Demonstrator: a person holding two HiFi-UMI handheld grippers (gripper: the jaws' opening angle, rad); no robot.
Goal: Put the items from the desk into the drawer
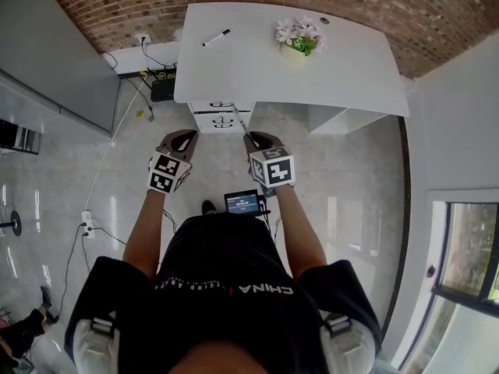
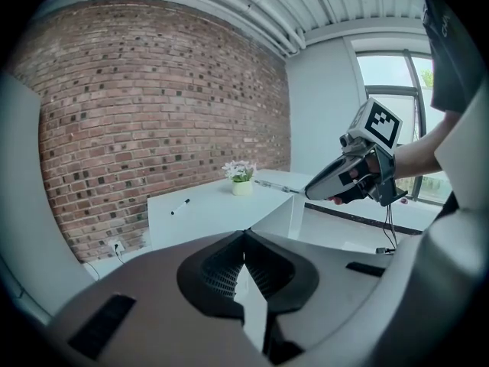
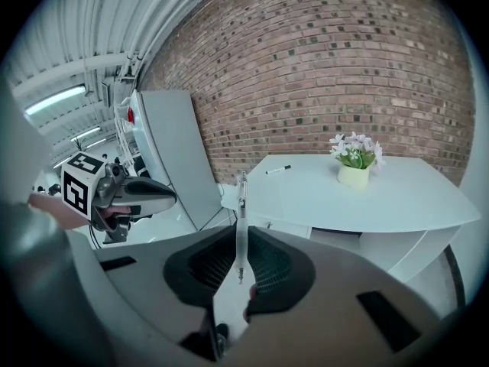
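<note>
A white desk (image 1: 343,68) stands ahead by the brick wall, and I stand back from it on the floor. On it lie a black marker (image 1: 216,37) and a small pot of flowers (image 1: 297,37). Two drawers (image 1: 221,115) sit under its front left part. My right gripper (image 1: 256,140) is shut on a slim silver pen (image 1: 242,123) that sticks out forward, seen upright between the jaws in the right gripper view as pen (image 3: 241,220). My left gripper (image 1: 185,137) is level beside it, jaws together with nothing in them.
A power strip with cables (image 1: 160,88) lies on the floor left of the desk. A tall grey panel (image 1: 54,53) stands at the left. A window (image 1: 468,255) is at the right. A small screen (image 1: 242,202) hangs at the person's waist.
</note>
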